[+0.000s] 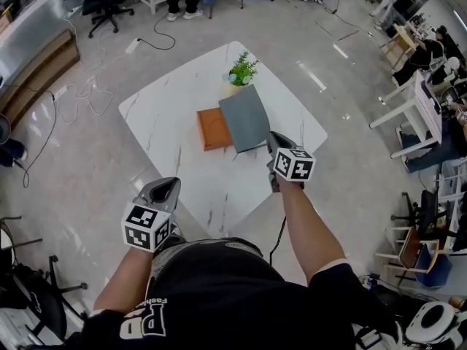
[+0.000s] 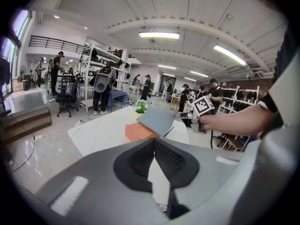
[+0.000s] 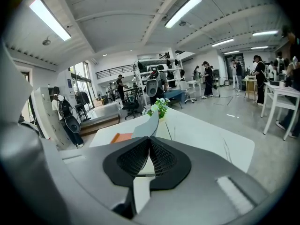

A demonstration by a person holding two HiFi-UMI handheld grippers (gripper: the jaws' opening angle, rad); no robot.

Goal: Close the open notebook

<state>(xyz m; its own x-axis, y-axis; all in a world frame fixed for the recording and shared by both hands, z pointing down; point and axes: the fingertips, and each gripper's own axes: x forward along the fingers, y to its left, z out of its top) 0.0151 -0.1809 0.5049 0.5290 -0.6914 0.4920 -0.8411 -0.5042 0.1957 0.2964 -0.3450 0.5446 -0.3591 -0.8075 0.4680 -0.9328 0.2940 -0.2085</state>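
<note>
The cover [image 1: 244, 117] of the notebook [image 1: 213, 130] is gripped, half-raised, by the right tongs [image 1: 272, 144]; the left tongs [image 1: 165, 189] are closed, empty.

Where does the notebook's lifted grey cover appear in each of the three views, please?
Head view: grey cover central, right of the orange half.
Left gripper view: cover mid-frame, beyond the jaws.
Right gripper view: cover edge-on, rising from the jaw tips.
Shared landmark: potted plant just behind it.
</note>
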